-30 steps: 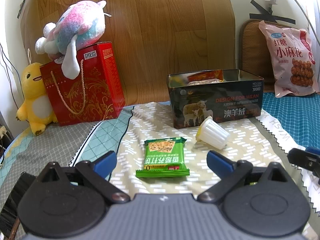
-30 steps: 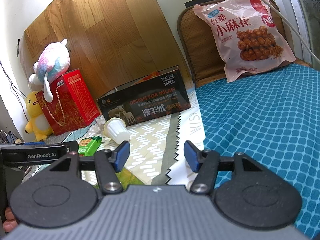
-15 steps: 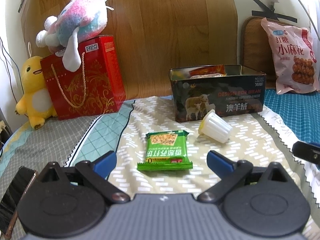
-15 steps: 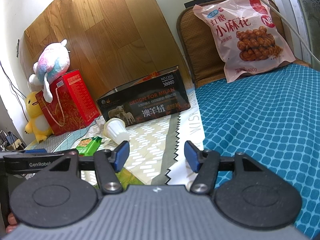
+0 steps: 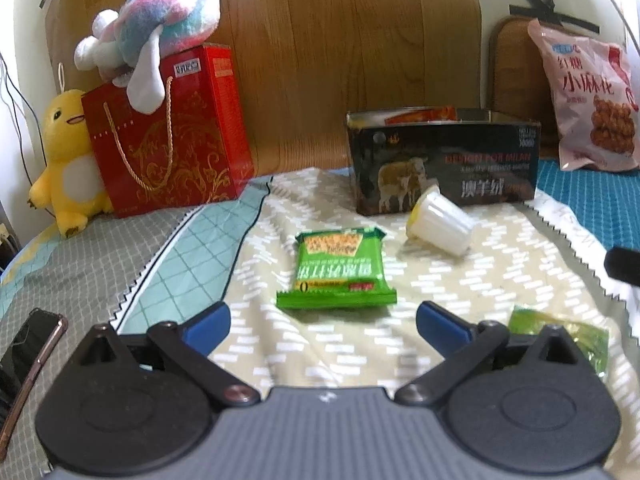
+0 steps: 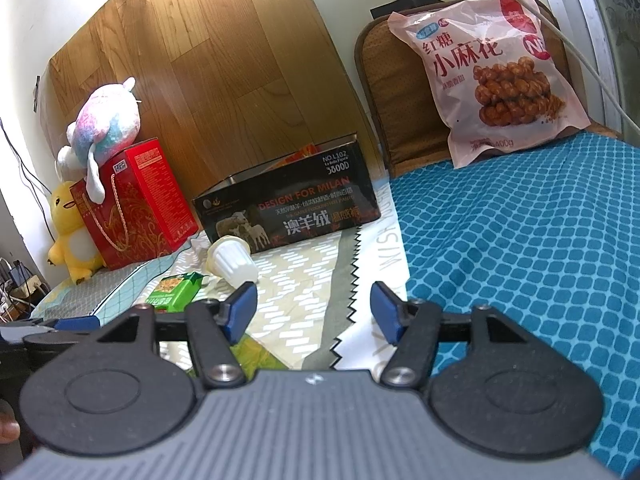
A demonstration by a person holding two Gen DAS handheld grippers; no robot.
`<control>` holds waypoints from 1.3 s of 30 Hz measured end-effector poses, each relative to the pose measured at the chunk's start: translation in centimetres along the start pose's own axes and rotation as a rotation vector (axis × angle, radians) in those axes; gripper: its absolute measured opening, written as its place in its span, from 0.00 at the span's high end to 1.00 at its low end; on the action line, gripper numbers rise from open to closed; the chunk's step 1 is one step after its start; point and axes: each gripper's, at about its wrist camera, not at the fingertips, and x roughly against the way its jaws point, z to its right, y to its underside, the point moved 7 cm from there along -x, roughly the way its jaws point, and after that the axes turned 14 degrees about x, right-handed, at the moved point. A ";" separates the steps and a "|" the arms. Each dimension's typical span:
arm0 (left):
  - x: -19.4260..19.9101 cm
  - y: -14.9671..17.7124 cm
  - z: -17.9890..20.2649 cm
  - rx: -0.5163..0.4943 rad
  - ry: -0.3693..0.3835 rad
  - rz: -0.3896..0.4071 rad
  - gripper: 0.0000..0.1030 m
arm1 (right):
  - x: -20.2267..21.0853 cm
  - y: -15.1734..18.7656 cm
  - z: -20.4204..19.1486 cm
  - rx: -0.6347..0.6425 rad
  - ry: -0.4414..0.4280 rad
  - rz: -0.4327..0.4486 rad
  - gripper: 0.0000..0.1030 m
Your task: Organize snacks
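**Closing in on the cracker packet**

Advancing on the bed, the left gripper (image 5: 322,326) now sits nearer the green cracker packet (image 5: 339,274), jaws wide and empty; the pickup looks imminent; the right gripper (image 6: 313,313) waits, spread and empty; the tin box (image 5: 442,160) stands toward the headboard edge.

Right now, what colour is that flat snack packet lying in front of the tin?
Bright green snack packet, with a yellowish cracker picture on top; clearest in the left wrist view.

Black round-hubbed linkages, silver screws, blue fingers (image 5: 206,322), ribbed grey housing
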 end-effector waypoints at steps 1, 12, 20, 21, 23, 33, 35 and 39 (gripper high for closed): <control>0.1 -0.1 -0.1 0.005 0.003 0.003 0.01 | 0.0 0.0 0.0 0.000 0.000 0.000 0.37; 0.2 0.0 -0.2 0.014 0.018 0.001 0.00 | 0.0 0.0 -0.1 0.006 0.008 -0.005 0.37; 1.1 -1.0 -2.8 0.103 0.086 -0.017 0.01 | -0.6 -0.5 -1.1 0.029 -0.078 -0.072 0.36; 1.3 -1.4 -3.6 0.120 0.092 -0.020 0.01 | -0.7 -0.9 -2.1 0.067 -0.115 -0.080 0.36; 1.3 -2.7 -5.2 0.158 0.114 -0.029 0.01 | -1.1 -1.7 -4.3 0.166 -0.171 -0.096 0.34; -2.6 -5.9 -5.9 0.196 0.236 -0.181 0.19 | -8.3 -1.9 -12.4 0.460 -0.360 -0.275 0.31; -3.7 -5.7 -5.5 0.203 0.267 -0.234 0.24 | -9.9 -1.9 -12.7 0.461 -0.367 -0.309 0.31; -5.5 -4.9 -5.0 0.217 0.316 -0.314 0.48 | -12.0 -1.5 -13.7 0.481 -0.390 -0.328 0.50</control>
